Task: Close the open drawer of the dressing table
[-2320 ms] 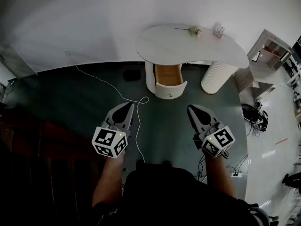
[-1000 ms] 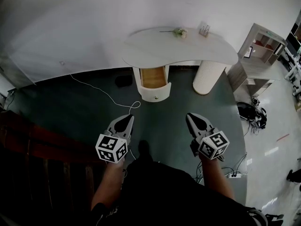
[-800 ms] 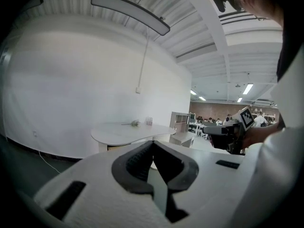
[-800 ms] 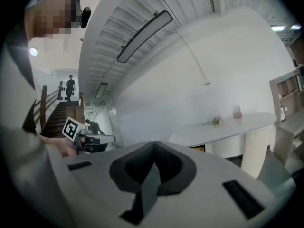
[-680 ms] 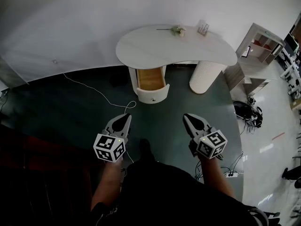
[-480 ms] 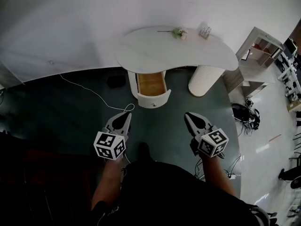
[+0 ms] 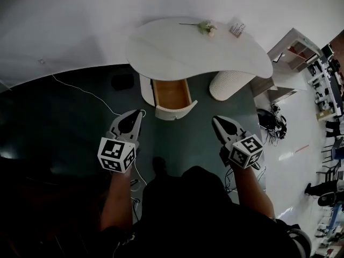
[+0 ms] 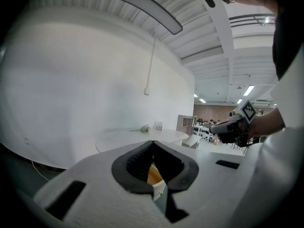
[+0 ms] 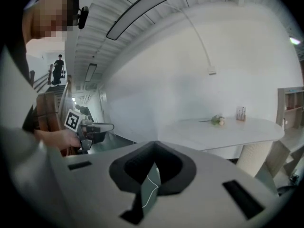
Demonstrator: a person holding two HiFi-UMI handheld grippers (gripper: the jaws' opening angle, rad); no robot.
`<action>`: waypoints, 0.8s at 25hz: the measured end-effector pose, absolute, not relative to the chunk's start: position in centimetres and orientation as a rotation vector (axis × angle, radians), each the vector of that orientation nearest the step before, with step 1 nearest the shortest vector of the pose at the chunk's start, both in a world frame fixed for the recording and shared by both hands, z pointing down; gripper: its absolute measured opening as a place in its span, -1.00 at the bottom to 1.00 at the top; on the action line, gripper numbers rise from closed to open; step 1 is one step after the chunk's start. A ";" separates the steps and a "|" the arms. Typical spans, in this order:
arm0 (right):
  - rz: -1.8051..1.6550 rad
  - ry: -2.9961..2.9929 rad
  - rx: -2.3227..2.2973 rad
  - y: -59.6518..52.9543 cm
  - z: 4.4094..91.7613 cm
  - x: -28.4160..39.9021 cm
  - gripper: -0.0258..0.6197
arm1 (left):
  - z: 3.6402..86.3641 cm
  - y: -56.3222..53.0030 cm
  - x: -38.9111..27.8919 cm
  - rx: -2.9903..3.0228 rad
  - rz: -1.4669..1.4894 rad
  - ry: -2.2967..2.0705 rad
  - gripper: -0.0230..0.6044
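Note:
The white dressing table (image 7: 199, 52) stands against the wall, its curved top seen from above. Its drawer (image 7: 172, 94) is pulled out towards me, showing a bare wooden inside behind a rounded white front (image 7: 177, 112). My left gripper (image 7: 137, 113) is shut and empty, just left of the drawer front and a short way before it. My right gripper (image 7: 216, 120) is also shut and empty, to the right of the drawer. In the left gripper view the drawer (image 8: 153, 175) shows through the gap below the shut left gripper (image 8: 152, 142). The right gripper (image 9: 154, 144) points at the table (image 9: 223, 129).
A ribbed white pedestal (image 7: 228, 85) holds up the table's right end. A flower sprig (image 7: 206, 28) and a small holder (image 7: 236, 29) lie on top. A white cable (image 7: 86, 93) runs across the dark floor, past a dark box (image 7: 122, 81). A shelf unit (image 7: 298, 50) stands at right.
The person has stepped closer, so the table and open drawer sit nearer both grippers. The left gripper now reaches almost level with the drawer front. Both grippers stay shut.

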State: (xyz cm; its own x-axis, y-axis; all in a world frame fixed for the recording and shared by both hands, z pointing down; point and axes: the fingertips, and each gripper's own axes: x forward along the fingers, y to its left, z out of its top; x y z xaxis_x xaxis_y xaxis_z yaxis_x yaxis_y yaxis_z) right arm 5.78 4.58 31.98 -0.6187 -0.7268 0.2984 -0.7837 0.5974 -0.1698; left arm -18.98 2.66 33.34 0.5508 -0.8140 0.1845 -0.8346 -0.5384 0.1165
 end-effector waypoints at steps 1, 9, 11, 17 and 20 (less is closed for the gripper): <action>0.446 -2.635 1.254 4.0 32.3 5.3 -0.91 | 33.5 2.2 -19.2 2.590 0.152 -1.399 -0.90; 0.468 -2.643 1.229 -1.2 34.5 4.0 -0.91 | 36.9 0.0 -18.0 2.511 0.147 -1.307 -0.90; 0.509 -2.646 1.231 -2.3 35.4 4.1 -0.91 | 37.6 -1.0 -17.7 2.490 0.161 -1.301 -0.90; 0.509 -2.640 1.247 -7.1 37.7 6.0 -0.91 | 39.1 -6.2 -15.8 2.447 0.193 -1.287 -0.90; 0.533 -2.633 1.204 -9.4 39.8 5.6 -0.91 | 40.7 -8.0 -14.1 2.431 0.226 -1.234 -0.90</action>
State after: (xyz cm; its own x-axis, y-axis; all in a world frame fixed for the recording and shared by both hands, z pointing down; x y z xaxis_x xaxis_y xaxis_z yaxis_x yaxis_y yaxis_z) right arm 5.62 -9.37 39.75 -0.6491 -0.6890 0.3223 -0.7601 0.6036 -0.2405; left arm -14.15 -8.01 40.69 0.5963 -0.7368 0.3188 -0.8019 -0.5280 0.2796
